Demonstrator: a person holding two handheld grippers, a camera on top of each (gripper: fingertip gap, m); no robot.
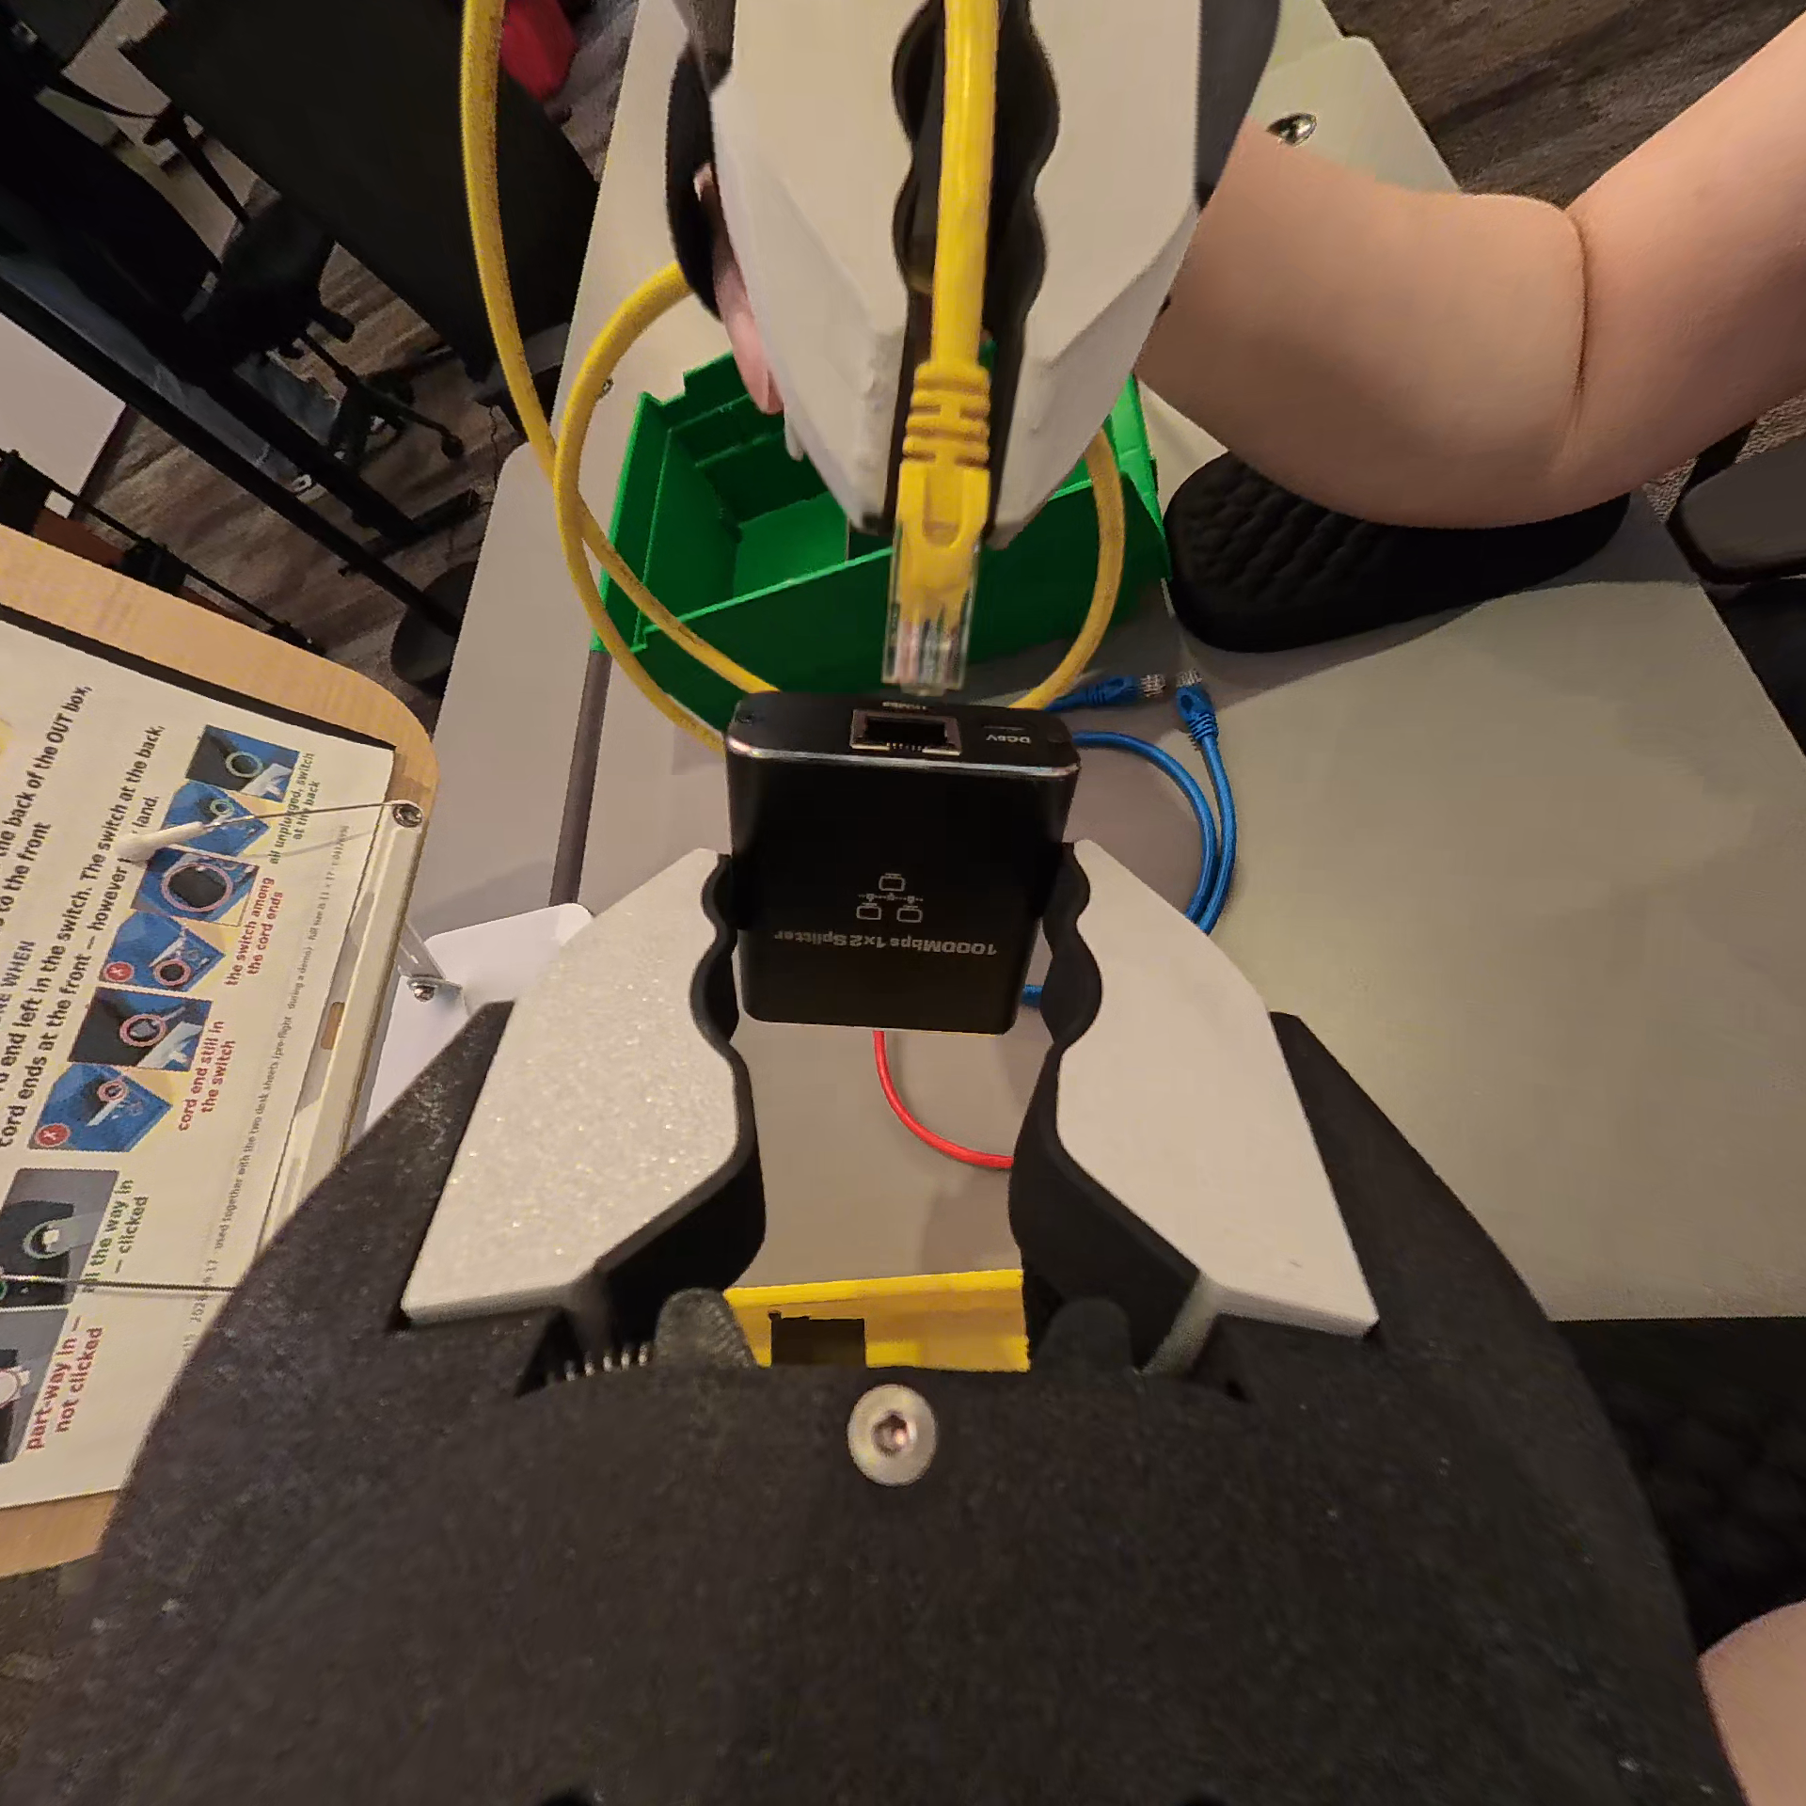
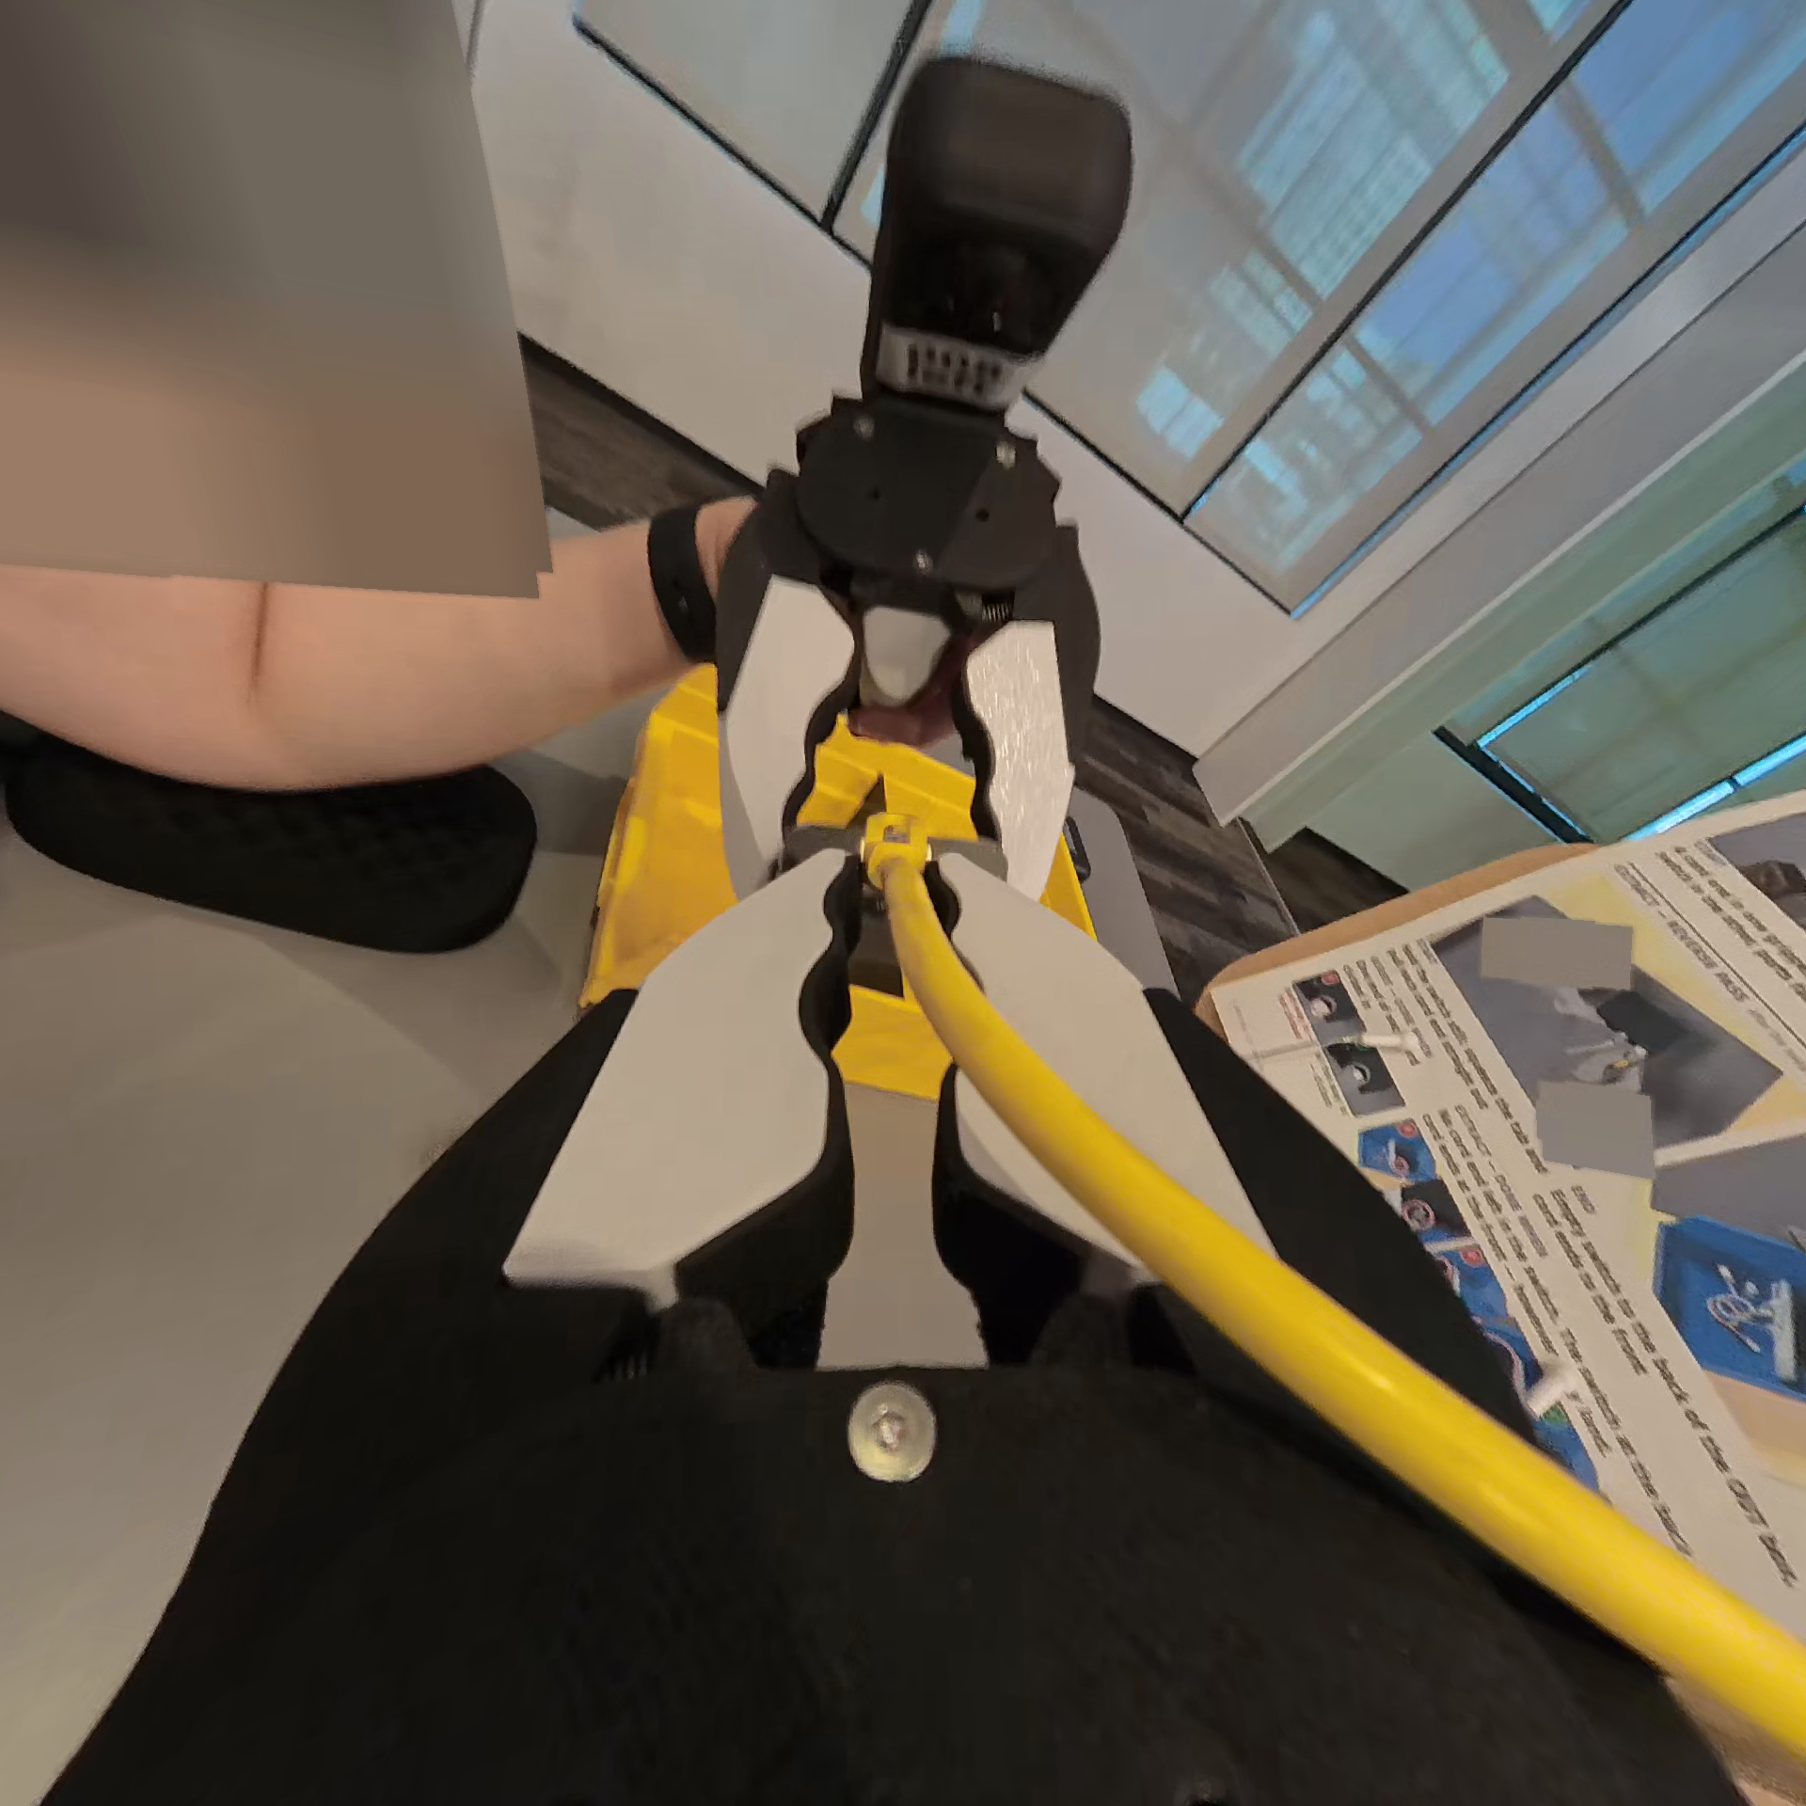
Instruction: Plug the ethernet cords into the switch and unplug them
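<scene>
My left gripper [image 1: 894, 880] is shut on the black switch [image 1: 899, 860], gripping its two sides and holding it above the grey table [image 1: 1466, 977]. The switch's open port [image 1: 904, 733] faces away from me. My right gripper [image 1: 938, 518] comes down from the far side, shut on the yellow ethernet cord [image 1: 963, 195]. The cord's clear plug [image 1: 924, 635] hangs just short of the port, not in it. In the right wrist view my right gripper [image 2: 894, 850] holds the yellow cord [image 2: 1124, 1124], its plug [image 2: 894, 836] at the switch's edge [image 2: 811, 838]. The left gripper's fingers [image 2: 1021, 723] face me.
A green bin [image 1: 762, 586] stands behind the switch, and a yellow bin [image 1: 880, 1314] lies below my left gripper. Two blue cords [image 1: 1207, 782] and a red cord [image 1: 928, 1134] lie on the table. An instruction sheet [image 1: 147, 977] lies at the left. A person's arm [image 1: 1466, 342] rests on a black pad [image 1: 1368, 557]. The tips of one gripper are about 6 cm away from the tips of the other.
</scene>
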